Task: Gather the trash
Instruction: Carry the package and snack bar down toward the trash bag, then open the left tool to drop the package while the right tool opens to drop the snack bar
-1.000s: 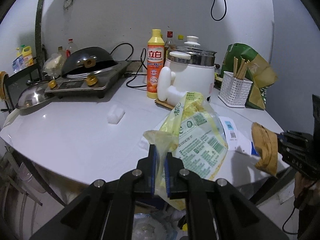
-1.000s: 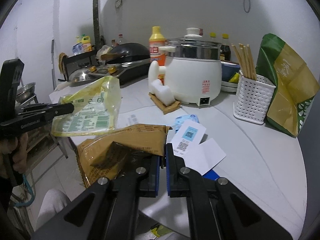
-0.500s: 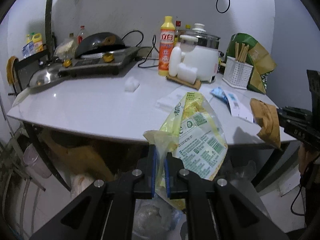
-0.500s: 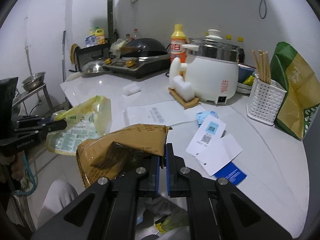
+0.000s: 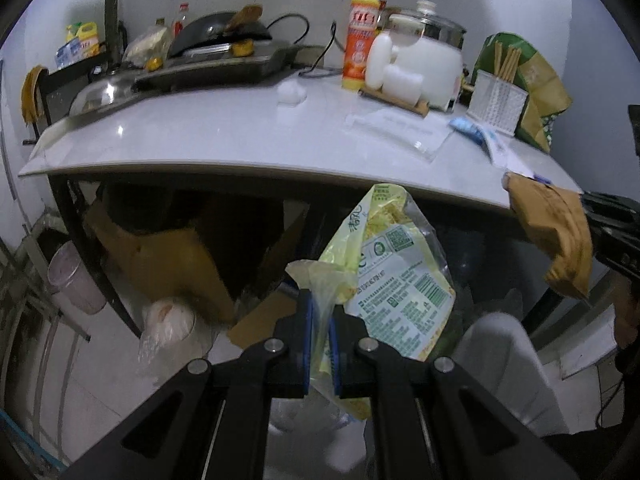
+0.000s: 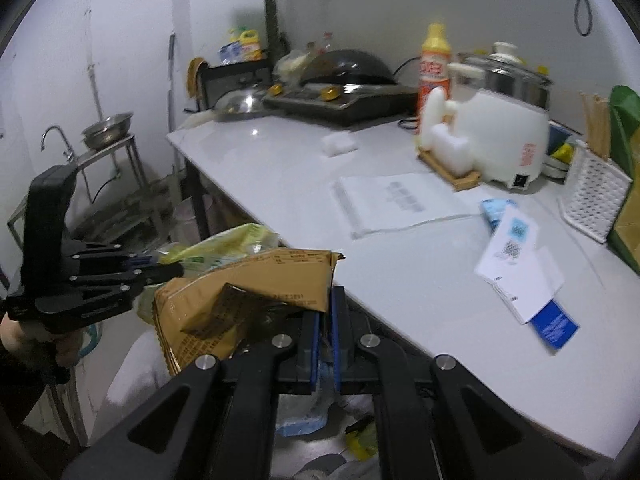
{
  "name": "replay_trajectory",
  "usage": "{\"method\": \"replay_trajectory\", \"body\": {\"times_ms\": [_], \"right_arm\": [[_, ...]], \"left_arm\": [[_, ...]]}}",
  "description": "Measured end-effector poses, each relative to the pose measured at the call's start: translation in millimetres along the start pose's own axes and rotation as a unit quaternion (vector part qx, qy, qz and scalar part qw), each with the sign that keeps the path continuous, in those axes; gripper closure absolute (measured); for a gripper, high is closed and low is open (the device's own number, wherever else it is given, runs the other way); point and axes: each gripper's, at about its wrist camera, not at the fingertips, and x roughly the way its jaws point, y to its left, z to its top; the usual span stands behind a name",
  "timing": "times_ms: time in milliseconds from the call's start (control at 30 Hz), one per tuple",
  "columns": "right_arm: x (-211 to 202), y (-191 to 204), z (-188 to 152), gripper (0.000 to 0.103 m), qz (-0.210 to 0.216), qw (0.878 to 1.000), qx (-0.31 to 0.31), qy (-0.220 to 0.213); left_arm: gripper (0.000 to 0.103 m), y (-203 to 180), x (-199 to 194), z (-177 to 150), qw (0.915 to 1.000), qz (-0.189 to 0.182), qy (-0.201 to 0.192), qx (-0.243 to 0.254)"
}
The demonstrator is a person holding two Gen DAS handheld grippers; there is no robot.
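My left gripper [image 5: 319,304] is shut on a yellow-green plastic wrapper [image 5: 394,268] and holds it below the front edge of the white table [image 5: 224,136], above a bin with a clear liner [image 5: 508,344]. My right gripper [image 6: 325,312] is shut on a torn brown paper envelope [image 6: 248,292], held off the table's front edge. The left gripper [image 6: 160,270] with the wrapper [image 6: 224,246] shows at the left of the right wrist view. The envelope [image 5: 560,236] shows at the right of the left wrist view.
On the table lie a white sheet [image 6: 396,202], white cards [image 6: 516,256], a blue card [image 6: 554,326] and a white foam piece [image 6: 338,145]. A cooker [image 6: 508,128], orange bottle [image 6: 434,68], stove with wok [image 6: 344,80] and chopstick basket [image 6: 596,192] stand behind. Cardboard [image 5: 176,264] and bags lie under the table.
Both grippers have pulled back from the table and dropped lower, each still holding its trash. The left one now sits below the table edge, over the bin.
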Motion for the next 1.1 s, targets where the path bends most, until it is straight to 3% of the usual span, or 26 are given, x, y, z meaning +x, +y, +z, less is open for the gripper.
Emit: {"method": "replay_trajectory", "body": {"times_ms": [433, 1100], "right_arm": [[73, 26, -60, 0.098, 0.032, 0.993, -0.006, 0.11], [171, -2, -99, 0.098, 0.029, 0.978, 0.019, 0.205]], "left_arm": [[0.096, 35, 84, -67, 0.9925, 0.011, 0.107, -0.06], [0.092, 51, 178, -104, 0.9711, 0.027, 0.216, -0.098]]}}
